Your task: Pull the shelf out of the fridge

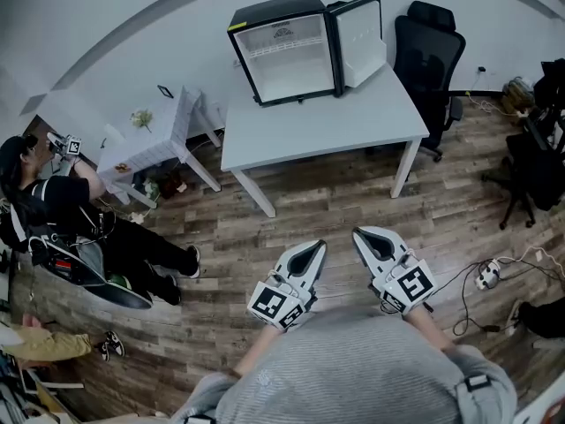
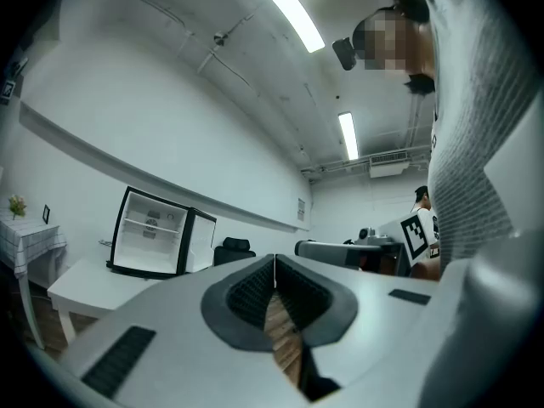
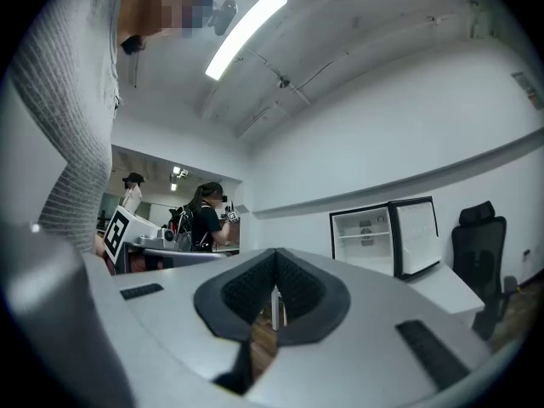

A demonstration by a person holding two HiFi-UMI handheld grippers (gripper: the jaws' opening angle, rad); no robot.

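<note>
Head view, low centre: holds left gripper [image 1: 312, 249] and right gripper [image 1: 363, 236] side by side, the 2 jaw pairs pressed together on nothing, aims them toward fridge [image 1: 278, 10] standing well ahead on white table [image 1: 327, 120], door [image 1: 360, 38] swung open ahead of right gripper, shelf [image 1: 284, 48] seated inside its upper part.

On table [image 1: 322, 124], fridge [image 1: 275, 9]; shelf [image 1: 284, 48] inside
</note>
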